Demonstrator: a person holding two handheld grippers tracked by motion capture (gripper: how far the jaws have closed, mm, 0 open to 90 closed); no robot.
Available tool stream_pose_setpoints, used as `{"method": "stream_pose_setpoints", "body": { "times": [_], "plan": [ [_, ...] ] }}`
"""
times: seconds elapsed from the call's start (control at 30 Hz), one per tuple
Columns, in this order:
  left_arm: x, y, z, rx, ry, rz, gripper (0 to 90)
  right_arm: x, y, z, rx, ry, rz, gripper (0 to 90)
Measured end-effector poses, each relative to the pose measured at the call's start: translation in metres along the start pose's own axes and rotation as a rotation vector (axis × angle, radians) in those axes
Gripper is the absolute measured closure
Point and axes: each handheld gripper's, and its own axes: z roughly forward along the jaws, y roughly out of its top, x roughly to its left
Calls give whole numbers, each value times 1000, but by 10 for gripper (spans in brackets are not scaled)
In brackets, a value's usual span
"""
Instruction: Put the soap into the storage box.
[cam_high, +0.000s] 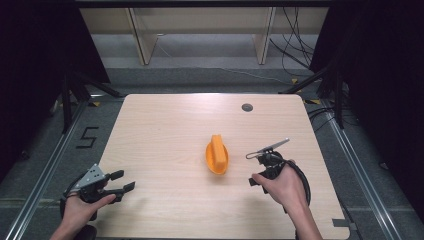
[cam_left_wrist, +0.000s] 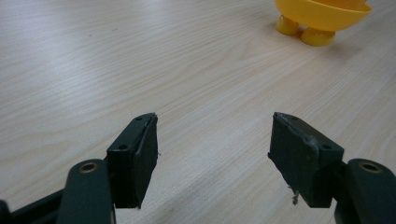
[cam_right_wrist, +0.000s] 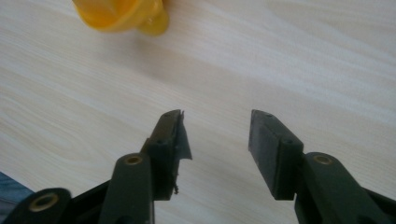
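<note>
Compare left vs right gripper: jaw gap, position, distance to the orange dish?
Jaw gap: the left gripper stands wider open than the right gripper; both gaps hold only bare table.
Position: left sits at the table's near left corner, right at the near right, partway in.
Distance: right is close beside the orange dish; left is much farther from it.
Shared: both are hand-held, empty, with black jaws.

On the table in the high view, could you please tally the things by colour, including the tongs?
Orange: 1, the orange boat-shaped dish with its upright slab
Black: 2, the left tongs and the right tongs, both empty with jaws apart
Total: 3
</note>
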Motion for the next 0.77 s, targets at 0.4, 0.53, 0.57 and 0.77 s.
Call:
{"method": "stream_pose_setpoints", "body": {
  "times": [0.4,0.53,0.57,0.77],
  "plan": [
    [1,0,0,4,0,10,318,-40,-51,32,-272,-39,-43,647],
    [1,0,-1,3,4,14,318,-46,-57,37,-300,-43,-50,716],
    [0,0,-1,2,4,11,318,-47,-57,38,-303,-40,-64,726],
    [0,0,0,0,1,9,318,-48,-58,39,-320,29,-61,730]
  ]
}}
